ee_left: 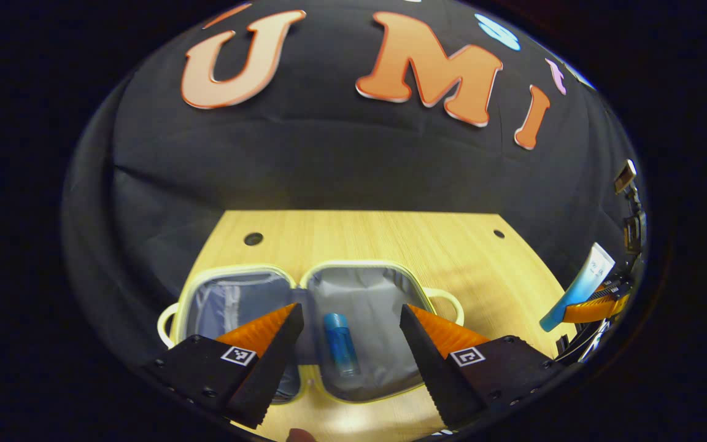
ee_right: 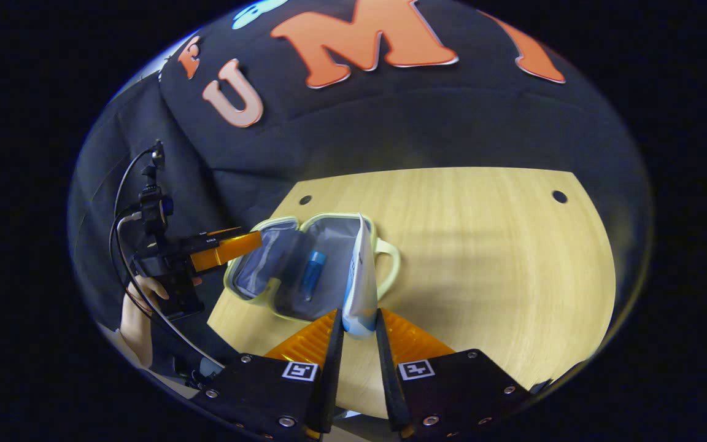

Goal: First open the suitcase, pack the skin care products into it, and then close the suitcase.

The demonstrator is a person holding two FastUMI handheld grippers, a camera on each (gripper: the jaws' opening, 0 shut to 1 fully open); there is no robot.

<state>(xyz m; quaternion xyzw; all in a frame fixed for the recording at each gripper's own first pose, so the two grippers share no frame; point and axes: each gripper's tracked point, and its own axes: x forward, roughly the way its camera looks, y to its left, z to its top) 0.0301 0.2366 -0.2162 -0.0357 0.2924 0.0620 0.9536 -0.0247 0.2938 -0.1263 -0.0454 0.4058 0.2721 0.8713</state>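
While the suitcase [ee_left: 353, 331] lies open flat on the wooden table [ee_left: 359, 236], its two grey-lined halves side by side with a pale yellow rim and a loop handle at each outer end, a small blue bottle [ee_left: 340, 344] rests on the lining of the half that sits to the right in the left gripper view. In that view the left gripper [ee_left: 351, 310] hangs just above the near edge of the case with its fingers spread wide apart, holding nothing and touching nothing, the blue bottle showing in the gap between them. In the right gripper view the right gripper [ee_right: 358, 316] has its fingers drawn close together and clamped on the lower end of a white and blue tube [ee_right: 359, 282], which stands upright between them, above the table in front of the open case. Far at the right edge of the left gripper view the same tube [ee_left: 580, 285] appears tilted in that gripper's grip. A hand [ee_right: 139, 313] holding the left gripper's handle shows at the left of the right gripper view, with cables running up from it.
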